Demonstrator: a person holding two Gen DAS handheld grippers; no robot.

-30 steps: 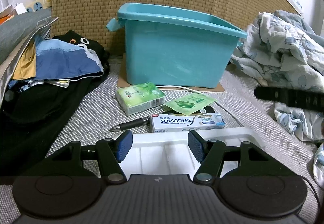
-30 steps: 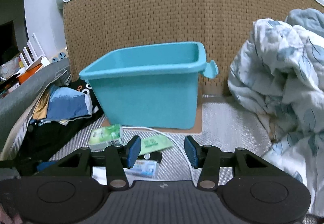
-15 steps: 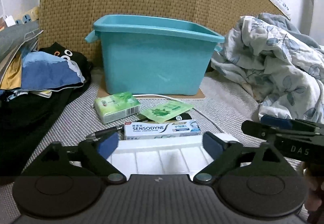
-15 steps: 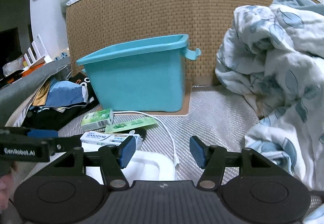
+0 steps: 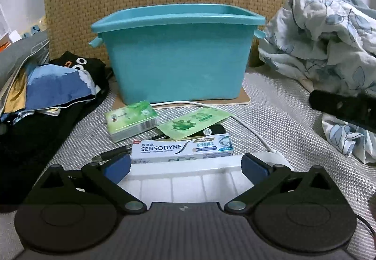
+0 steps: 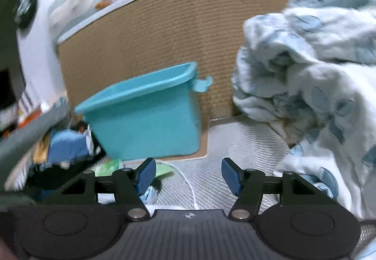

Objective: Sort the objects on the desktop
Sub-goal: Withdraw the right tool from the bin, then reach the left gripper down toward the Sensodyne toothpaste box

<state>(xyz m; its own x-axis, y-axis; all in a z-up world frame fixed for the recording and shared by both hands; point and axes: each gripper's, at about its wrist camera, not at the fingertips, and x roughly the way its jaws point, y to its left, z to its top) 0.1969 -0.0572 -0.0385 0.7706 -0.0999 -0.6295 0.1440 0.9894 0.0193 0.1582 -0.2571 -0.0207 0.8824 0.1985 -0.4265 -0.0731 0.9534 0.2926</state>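
Note:
A teal plastic bin [image 5: 178,55] stands on a board against the woven headboard. In front of it lie a green tissue pack [image 5: 131,120], a green sachet [image 5: 195,122], a Sensodyne toothpaste box [image 5: 182,148] and a black pen [image 5: 112,154]. Nearest me is a white compartment tray [image 5: 188,180]. My left gripper [image 5: 185,166] is opening wide over the tray, its pads near the tray's two ends and not pressing. My right gripper [image 6: 188,175] is also opening, with only mat and a white cable [image 6: 188,180] behind its fingers. Its view of the bin [image 6: 145,119] is blurred.
A crumpled leaf-print duvet [image 5: 324,32] fills the right side. Dark and blue clothes [image 5: 56,88] are piled at the left. The other gripper's black body [image 5: 343,110] juts in at the right of the left wrist view. The cable [image 5: 246,123] runs from the bin across the woven mat.
Both grippers' jaws have spread wider. The left view has swung so the bin sits in the middle. The right view has rolled and become blurred, with the tray out of it.

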